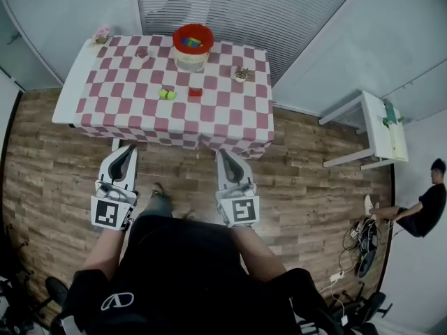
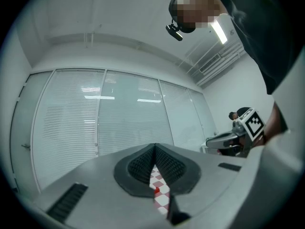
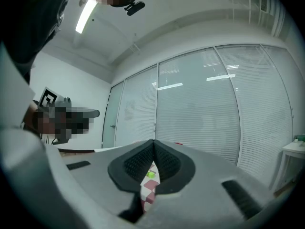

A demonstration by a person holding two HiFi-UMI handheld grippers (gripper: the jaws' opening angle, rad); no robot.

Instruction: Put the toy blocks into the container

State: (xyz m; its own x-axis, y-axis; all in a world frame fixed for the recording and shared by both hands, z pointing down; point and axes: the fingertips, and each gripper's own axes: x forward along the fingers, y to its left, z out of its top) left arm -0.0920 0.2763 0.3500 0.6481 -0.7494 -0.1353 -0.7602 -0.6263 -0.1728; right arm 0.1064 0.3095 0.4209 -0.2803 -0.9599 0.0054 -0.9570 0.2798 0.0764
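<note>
1. The step in hand looks to me like closing in on the checked table (image 1: 105, 110) for the next pickup. Both tools hang well short of its near edge, so I'd get closer before doing anything fancy.
2. The left gripper (image 1: 128, 149) has its jaws pressed together with nothing in them. Same for the right gripper (image 1: 225, 153). I'd spread whichever one goes in wide before it comes down.
3. The container (image 1: 191, 62) stands toward the far edge of the cloth. Carry each block high enough to clear its red rim, then let go right over the mouth.
4. The red block (image 1: 195, 92) and green block (image 1: 167, 95) lie near each other mid-cloth, in front of the container. I'd take one at a time, from above, pinching flat sides.
5. Counts, big to small:
   - one checked table
   - two grippers
   - one container
   - three small odds and ends on the cloth
   - two loose blocks
   - some coloured blocks already inside the container, too small to count
</note>
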